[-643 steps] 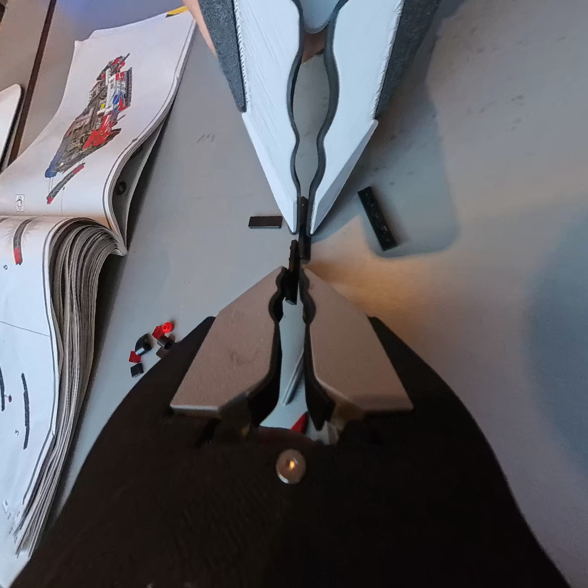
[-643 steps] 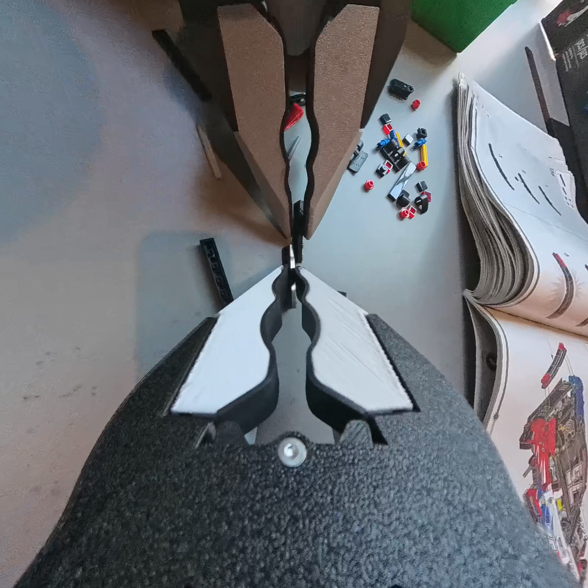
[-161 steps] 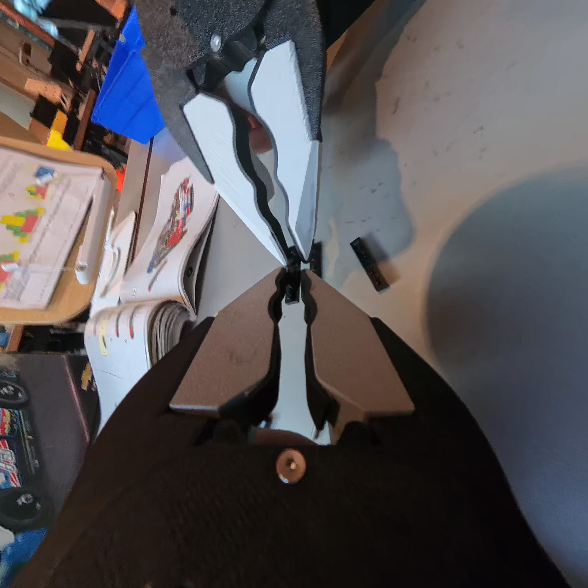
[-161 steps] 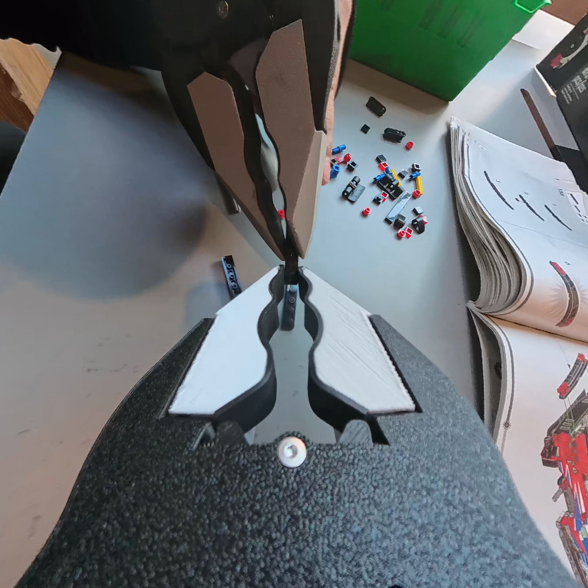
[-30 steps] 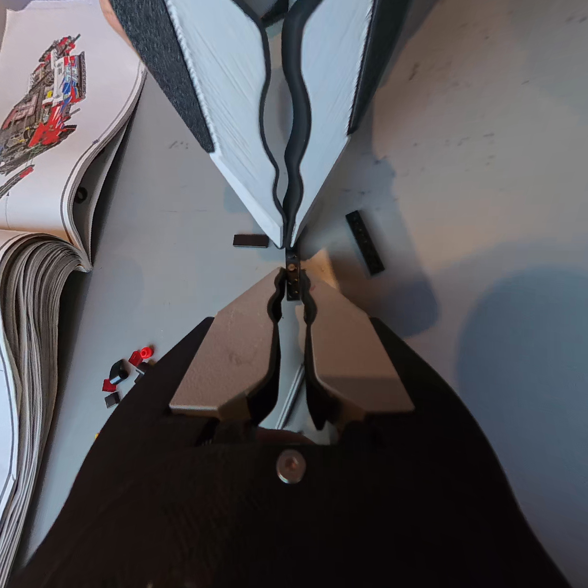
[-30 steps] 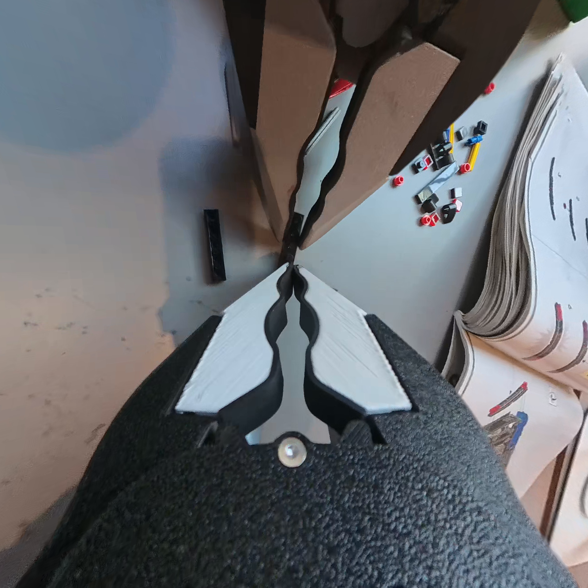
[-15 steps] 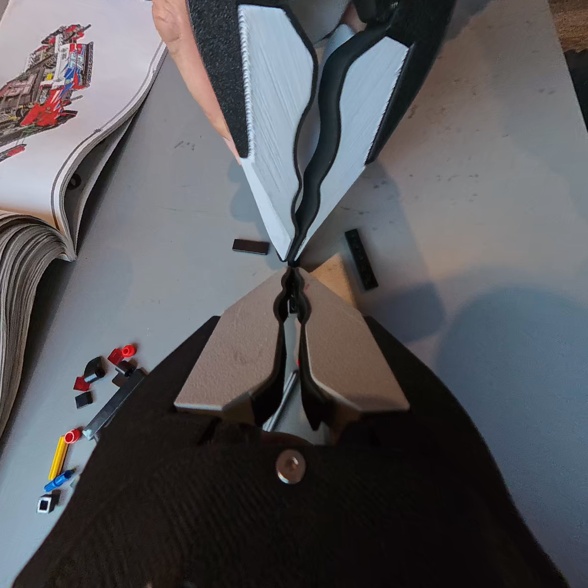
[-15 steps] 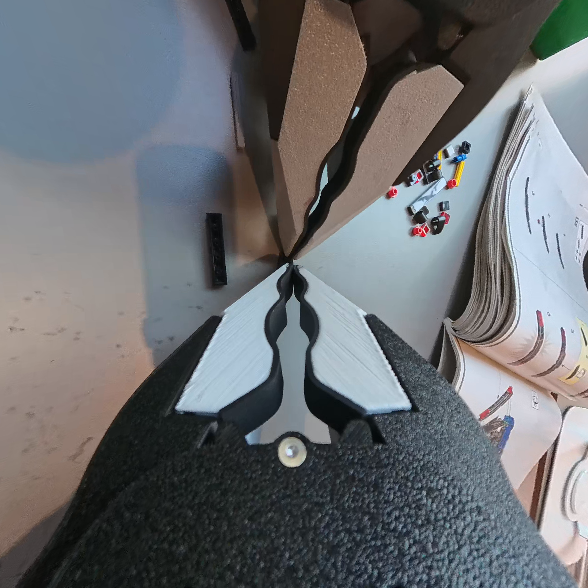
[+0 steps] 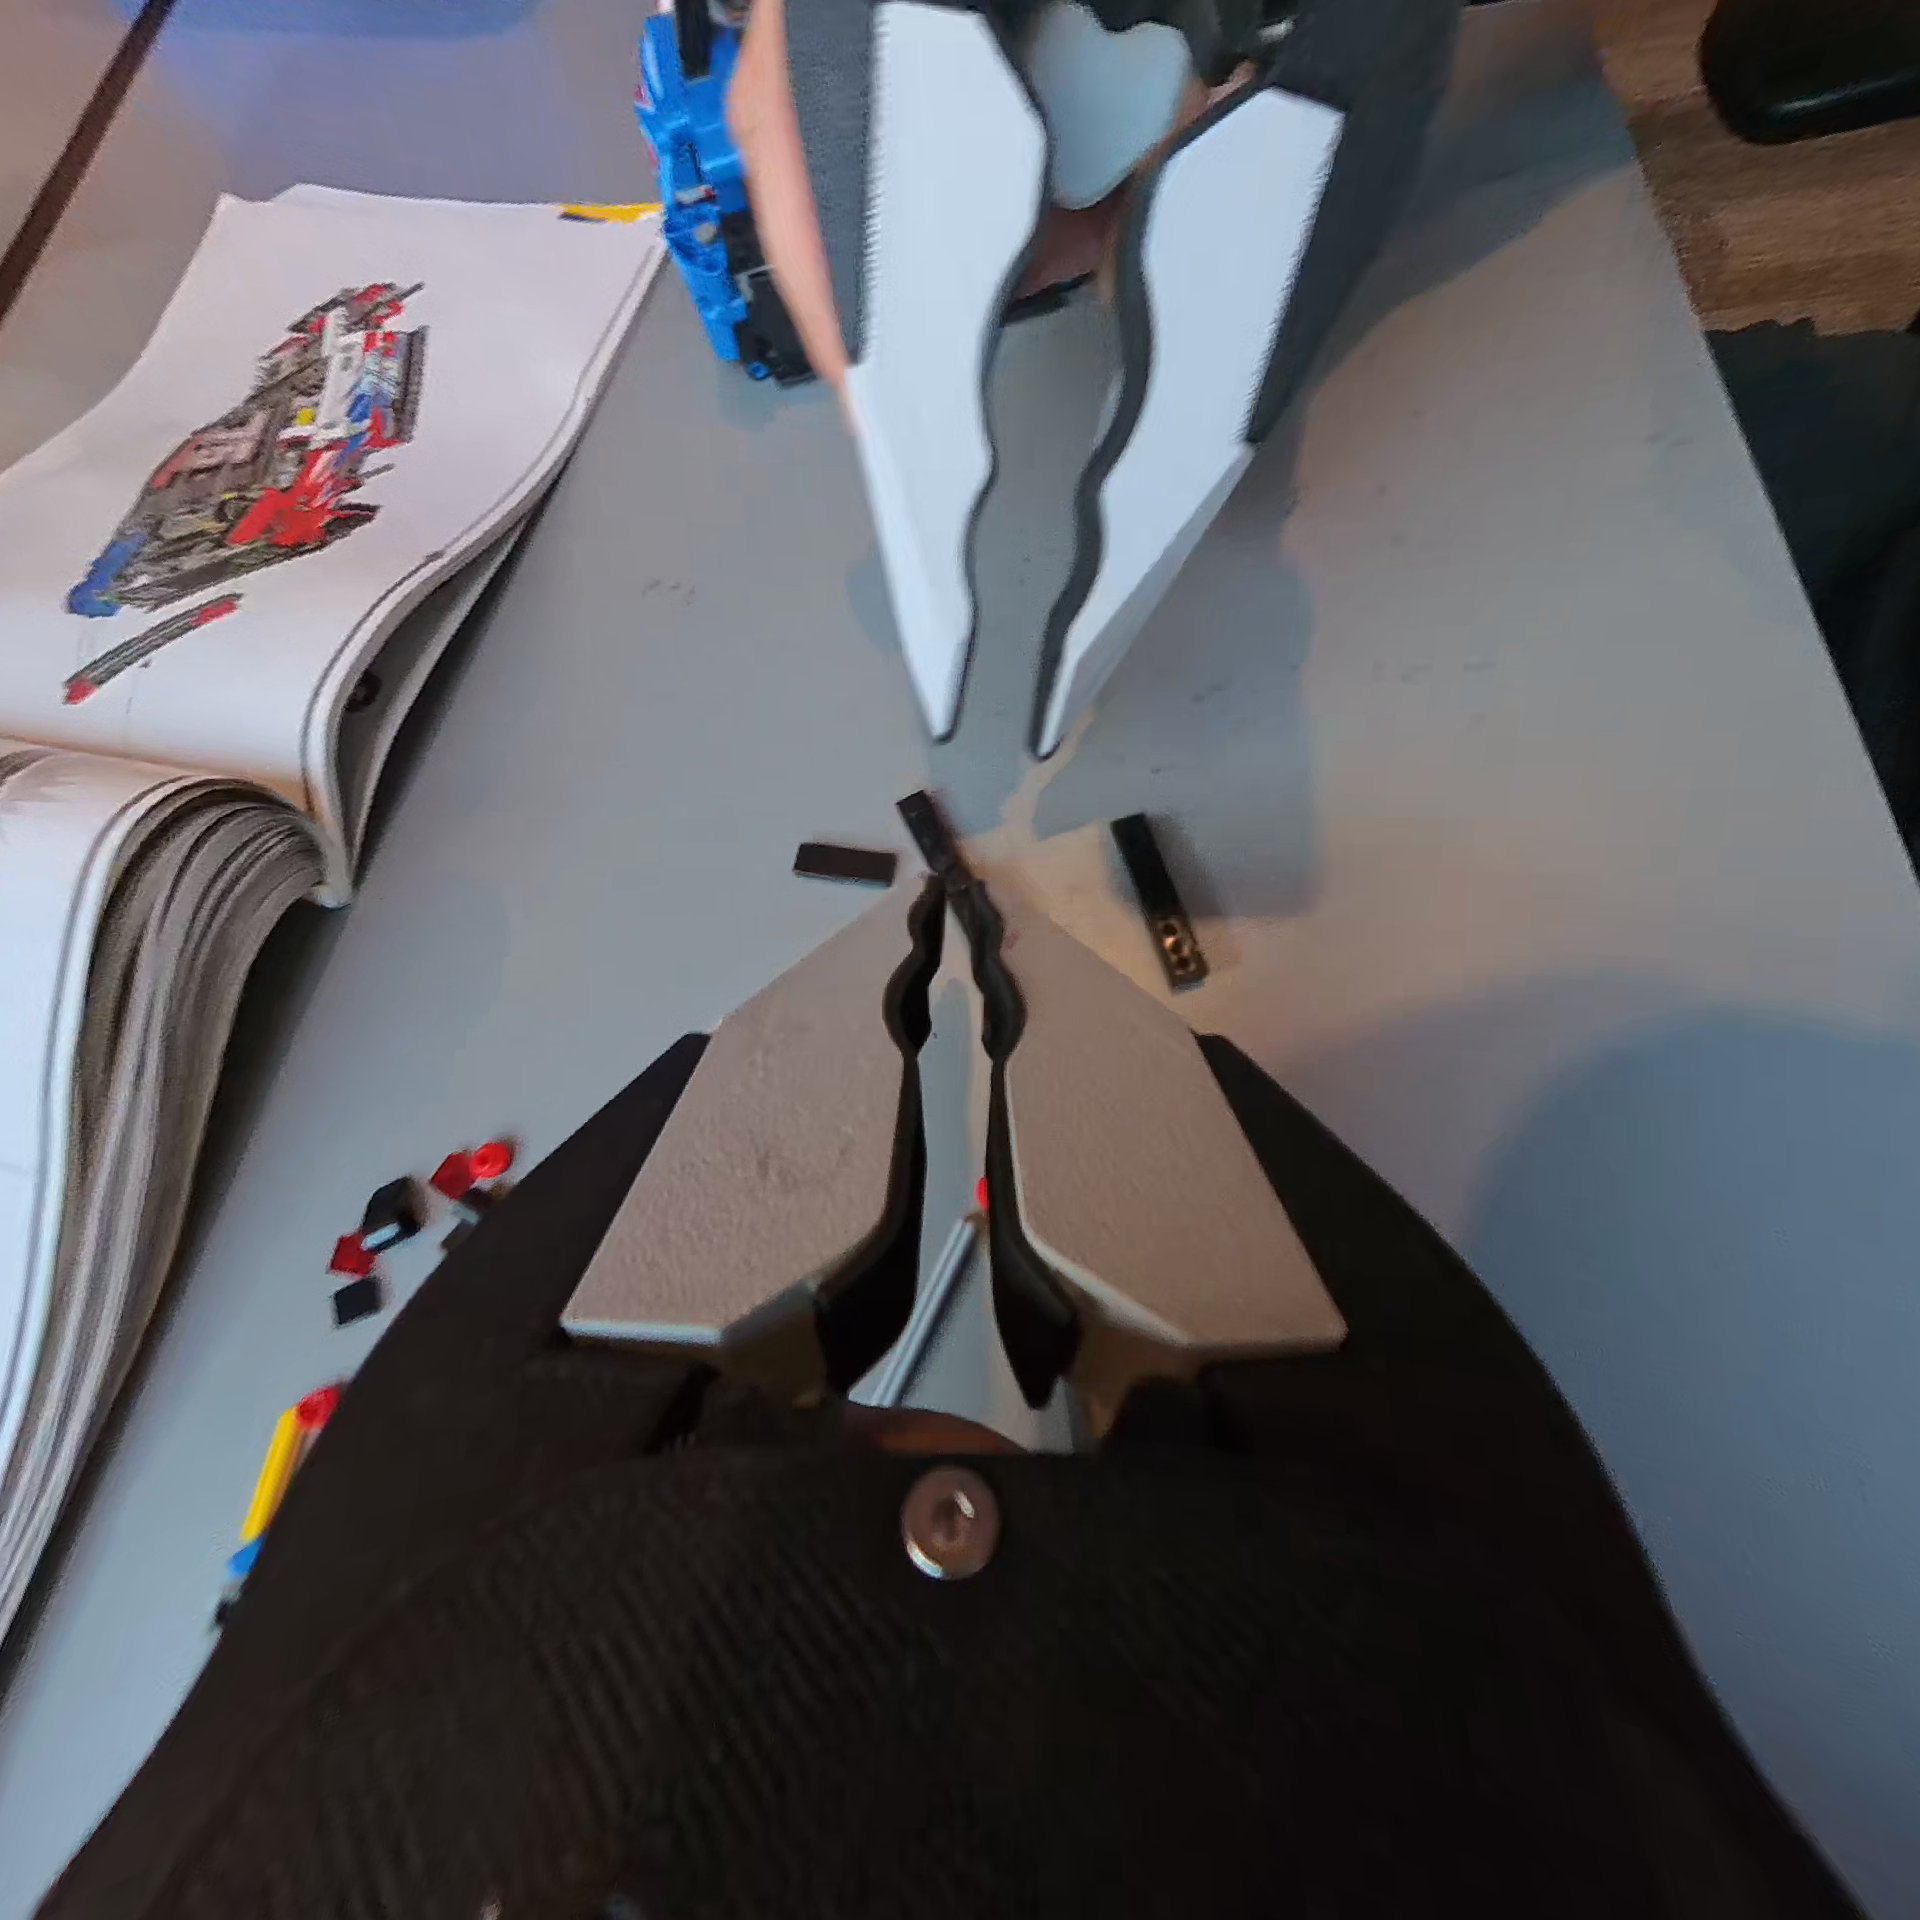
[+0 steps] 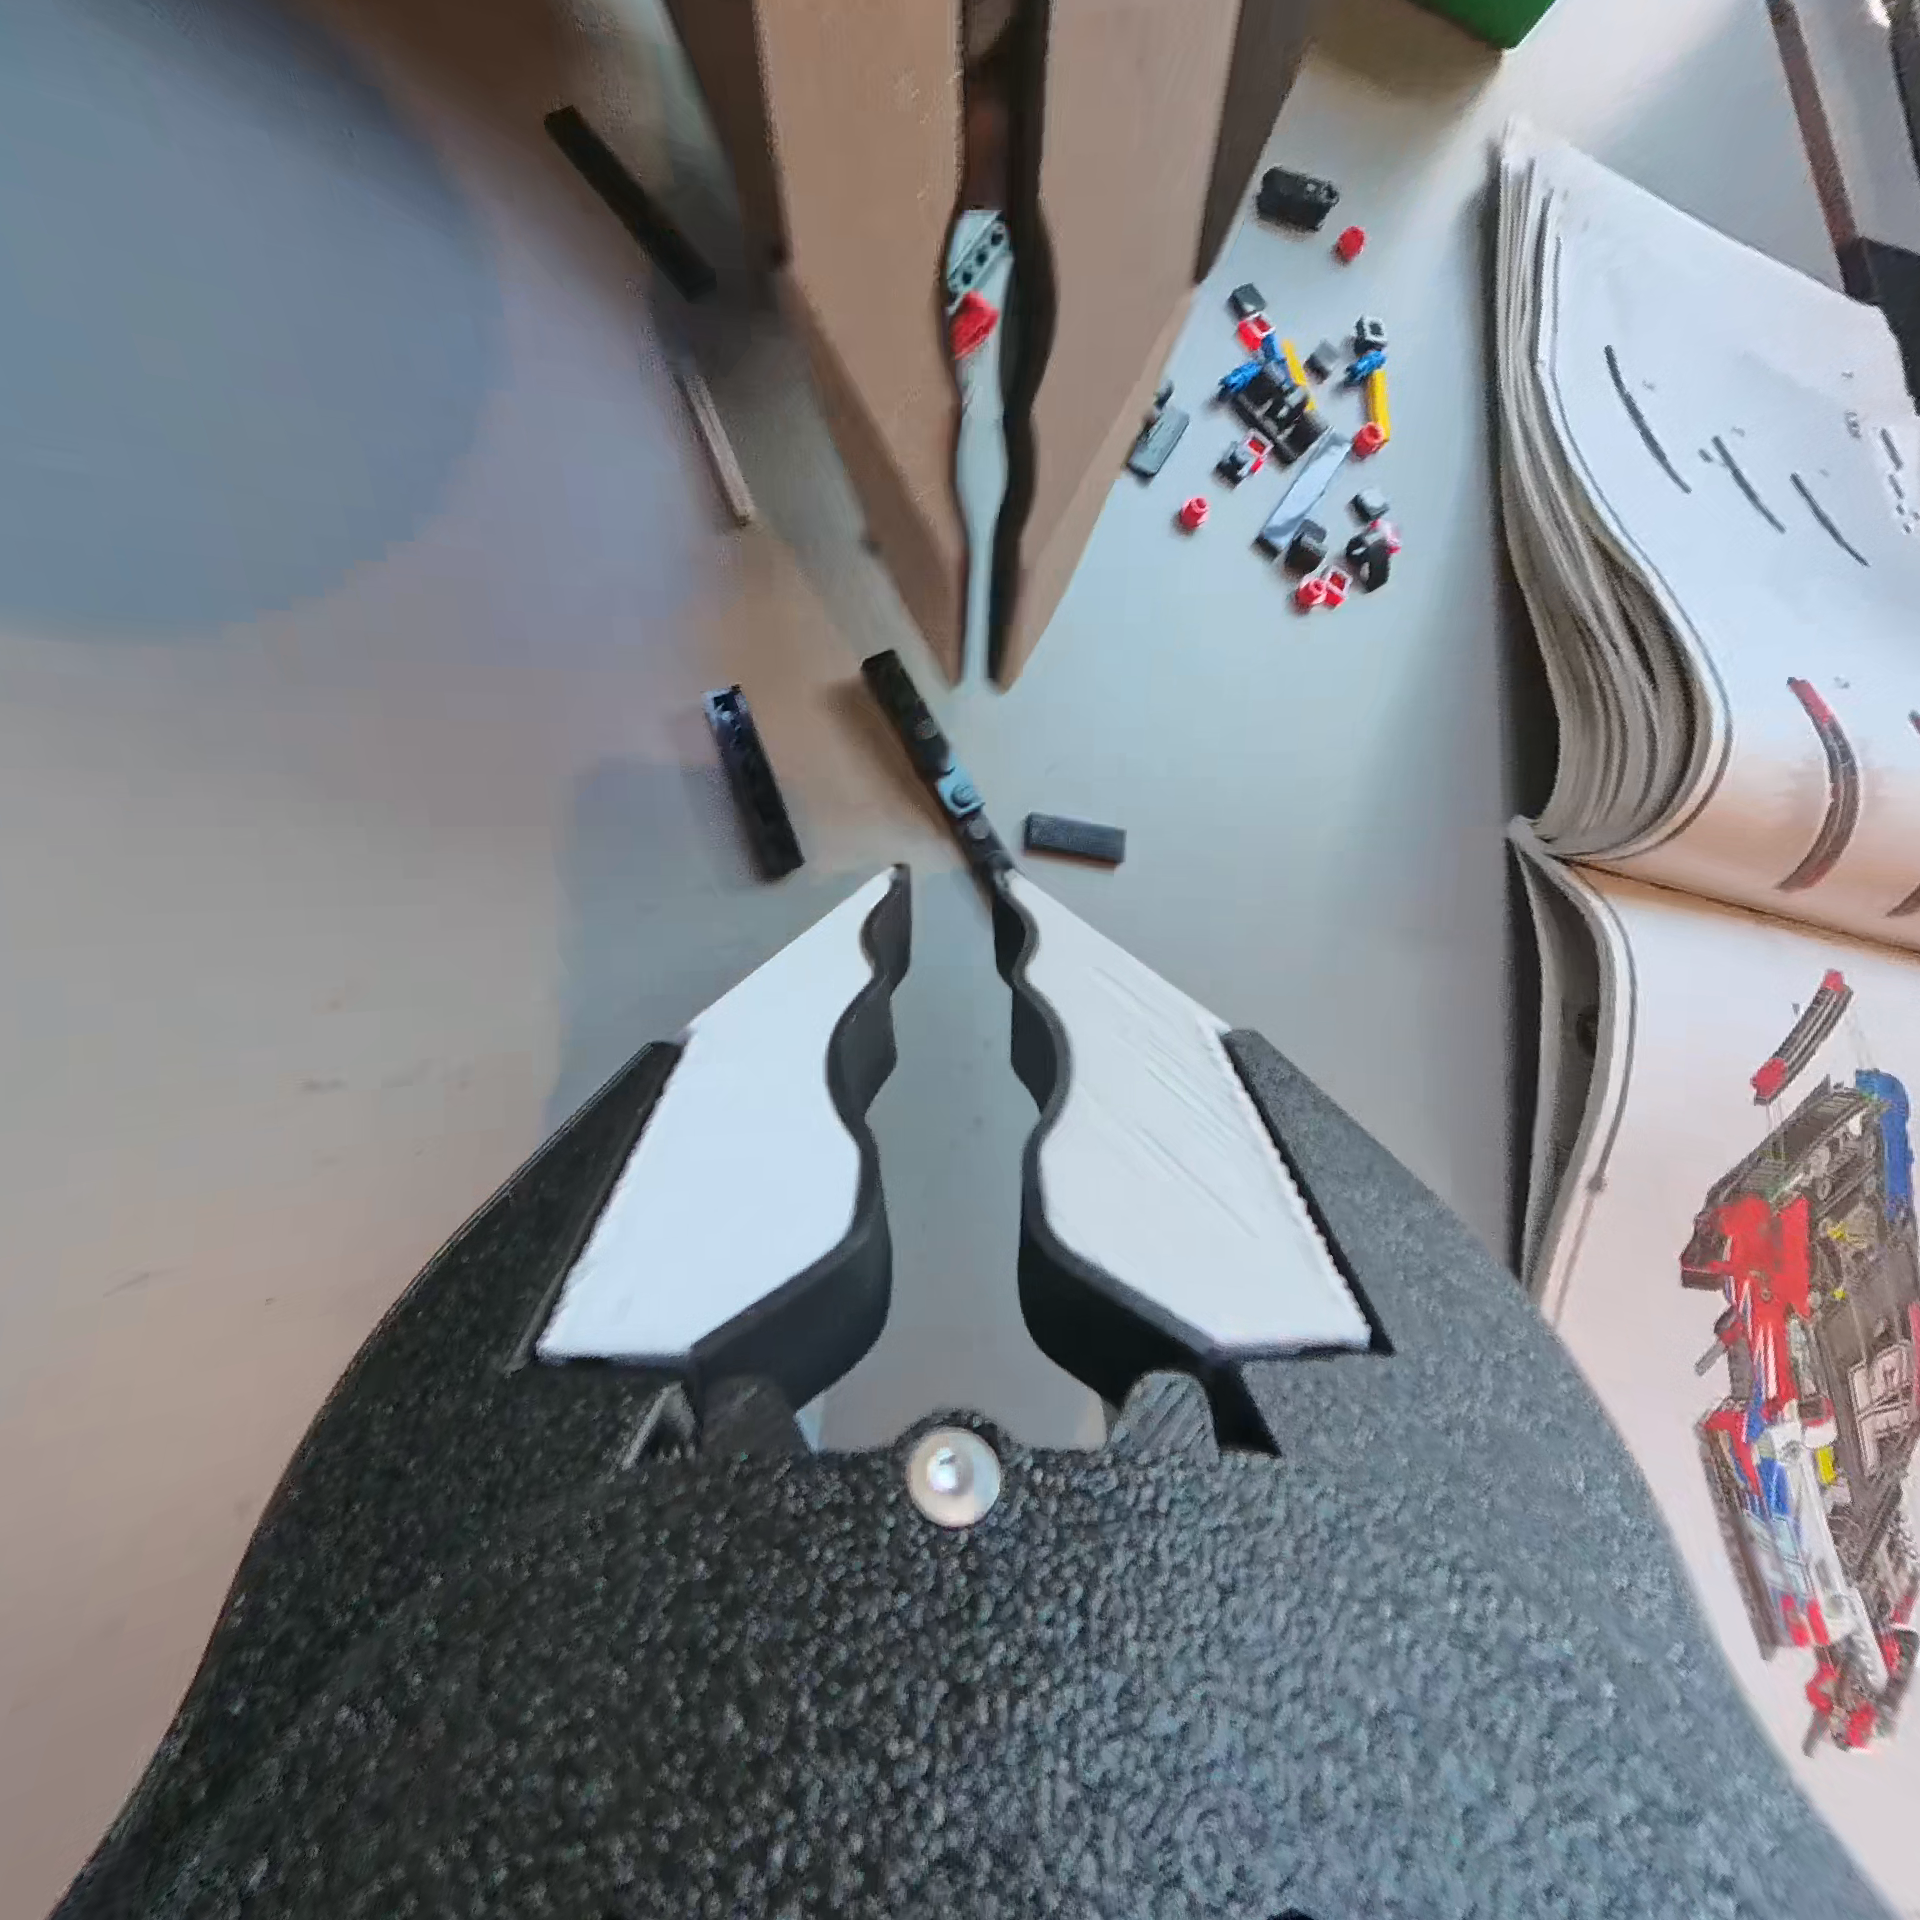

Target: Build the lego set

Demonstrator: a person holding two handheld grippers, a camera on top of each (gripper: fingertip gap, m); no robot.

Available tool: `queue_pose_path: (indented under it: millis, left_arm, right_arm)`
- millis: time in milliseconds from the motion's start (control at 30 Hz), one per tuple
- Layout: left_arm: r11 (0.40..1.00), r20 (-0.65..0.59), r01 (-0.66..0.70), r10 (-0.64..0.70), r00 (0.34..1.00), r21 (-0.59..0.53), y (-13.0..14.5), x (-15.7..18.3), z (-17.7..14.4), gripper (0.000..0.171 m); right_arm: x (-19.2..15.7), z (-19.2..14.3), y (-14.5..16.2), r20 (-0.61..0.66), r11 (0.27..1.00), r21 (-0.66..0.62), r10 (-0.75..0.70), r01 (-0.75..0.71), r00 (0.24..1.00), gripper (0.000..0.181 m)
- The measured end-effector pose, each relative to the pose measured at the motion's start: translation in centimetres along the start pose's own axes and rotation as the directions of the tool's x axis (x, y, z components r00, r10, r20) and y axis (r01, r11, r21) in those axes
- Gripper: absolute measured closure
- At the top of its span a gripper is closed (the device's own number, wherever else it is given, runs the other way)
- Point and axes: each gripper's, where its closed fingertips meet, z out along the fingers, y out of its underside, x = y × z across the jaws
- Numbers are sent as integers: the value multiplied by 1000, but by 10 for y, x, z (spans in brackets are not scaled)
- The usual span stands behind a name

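A thin black Lego strip (image 10: pixel 928 753) made of joined pieces lies on the grey table between the two grippers; it also shows in the left wrist view (image 9: pixel 933 840). My left gripper (image 9: pixel 953 896), with tan fingers, stands just above the strip's near end, its jaws a narrow gap apart and holding nothing. My right gripper (image 10: pixel 951 881), with white fingers, is open and empty, and its right fingertip (image 10: pixel 1006 888) is at the strip's other end. A short black tile (image 10: pixel 1073 836) and a black plate (image 10: pixel 753 779) lie on either side of the strip.
An open instruction book (image 9: pixel 260 468) lies along one side of the table. Several small loose pieces (image 10: pixel 1299 447) are scattered beside it. A blue Lego model (image 9: pixel 707 208) stands at the far end. A long black beam (image 10: pixel 623 203) lies farther off. The table edge (image 9: pixel 1714 343) is close on the right. The grippers are tip to tip, or close to it. The right tips stand about 4 centimeters off the short black tile (image 10: pixel 1073 836). It is also in sight in the left wrist view (image 9: pixel 843 868). From the right gripper's tips to the black plate (image 10: pixel 753 779) is close to 4 centimeters. The left camera catches it too, in the left wrist view (image 9: pixel 1154 899).
Half a second ago both grippers were shut, tip to tip at the strip. Now both have opened and drawn apart, and the strip lies on the table.
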Motion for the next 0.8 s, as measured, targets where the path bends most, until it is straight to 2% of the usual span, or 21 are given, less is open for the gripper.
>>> queue_pose_path:
  millis: [167, 333, 500, 600, 667, 800]
  left_arm:
    - [999, 57, 23, -21, 998, -34, 10, -14, -11, 167]
    - [995, 146, 78, -69, 987, -56, 16, -29, -19, 161]
    - [973, 237, 217, -195, 952, -72, 26, -40, -16, 153]
    - [968, 272, 232, -199, 941, -94, 32, -37, -14, 148]
    - [972, 274, 221, -191, 942, -81, 27, -34, -13, 146]
    - [975, 283, 216, -193, 939, -53, 21, -35, -16, 146]
  right_arm:
    - [-24, -1, -5, 26, 998, 2, -70, 70, 997, 167]
    - [-24, 8, -25, 30, 992, 23, -127, 126, 991, 165]
    - [-19, 15, -41, -44, 984, 124, -122, 127, 992, 165]
    - [-30, 16, -51, -13, 972, 203, -122, 122, 992, 166]
    - [-30, 18, -51, -4, 969, 221, -111, 110, 994, 167]
    - [-33, 24, -37, 44, 978, 163, -140, 131, 989, 163]
